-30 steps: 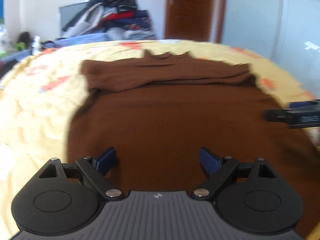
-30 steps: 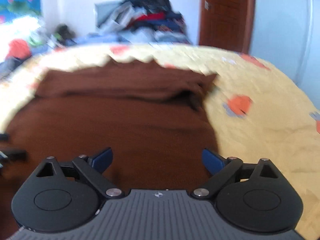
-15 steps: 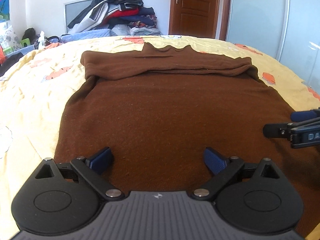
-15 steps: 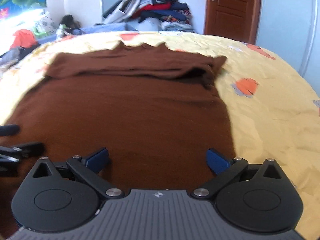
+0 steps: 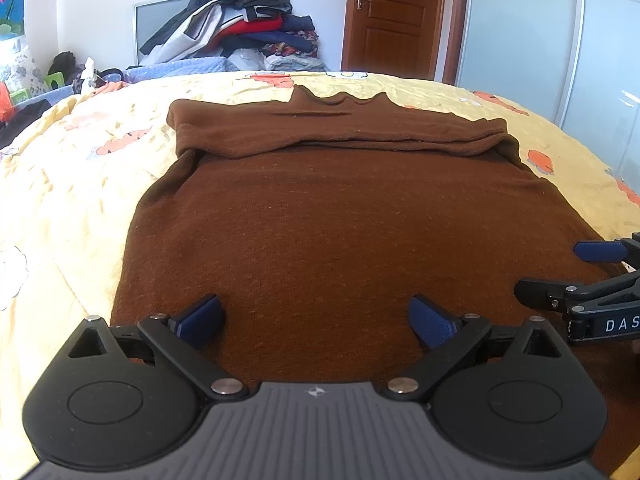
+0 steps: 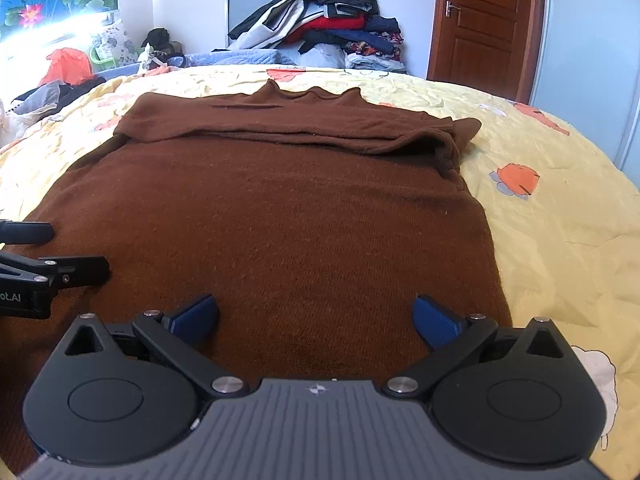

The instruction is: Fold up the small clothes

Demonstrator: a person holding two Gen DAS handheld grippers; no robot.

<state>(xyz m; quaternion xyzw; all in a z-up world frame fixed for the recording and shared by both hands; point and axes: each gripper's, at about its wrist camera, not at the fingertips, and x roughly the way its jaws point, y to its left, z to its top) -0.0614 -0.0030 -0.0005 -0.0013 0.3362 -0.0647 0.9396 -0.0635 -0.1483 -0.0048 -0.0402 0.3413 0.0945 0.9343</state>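
Hovering low over a dark brown knitted sweater spread on the yellow flower-print bedspread, the left gripper has just been opening, nothing between its pads. From the right, the right gripper gapes empty too. Sleeves look folded in; next, pinching the near hem.

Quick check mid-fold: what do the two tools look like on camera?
Both match: the left tool and right tool have a ribbed grey body, round black side housings, black linkage arms with silver pins, and blue textured pads. White lettering shows on each tool's side, only partly in view. No cables or sleeves visible.
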